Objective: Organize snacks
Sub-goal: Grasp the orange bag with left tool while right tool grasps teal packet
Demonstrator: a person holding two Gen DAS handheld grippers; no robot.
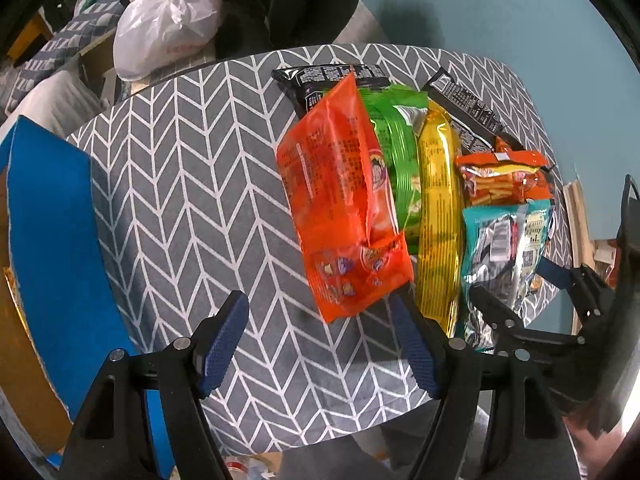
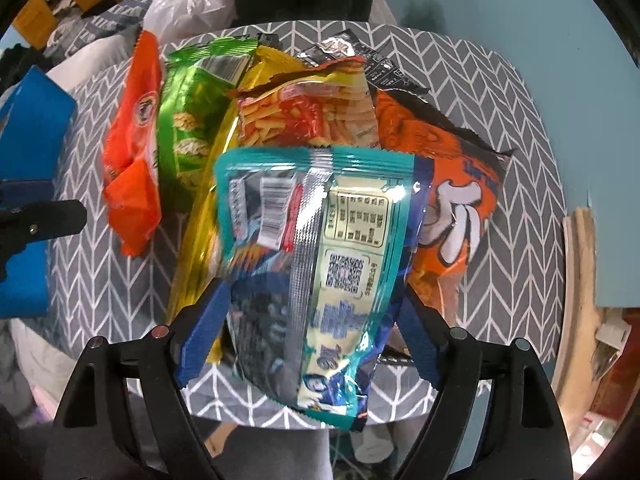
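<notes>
Several snack bags lie side by side on a grey chevron tablecloth [image 1: 180,200]: an orange bag [image 1: 344,200], a green one [image 1: 400,160], a yellow one [image 1: 438,220], a red fries bag [image 1: 504,180] and a teal bag [image 1: 504,240]. My left gripper [image 1: 320,340] points down, open and empty over bare cloth, its right finger beside the orange bag's lower corner. My right gripper [image 2: 312,336] straddles the teal bag [image 2: 320,240]. Its blue pads sit at the bag's two edges without squeezing it. The bag's lower end hangs past the table's near edge.
Two black packs [image 1: 328,76] lie behind the row, and an orange bag with white lettering [image 2: 452,184] lies to the right. A blue box [image 1: 52,220] stands at the table's left side. A white plastic bag [image 1: 168,28] sits beyond the far edge.
</notes>
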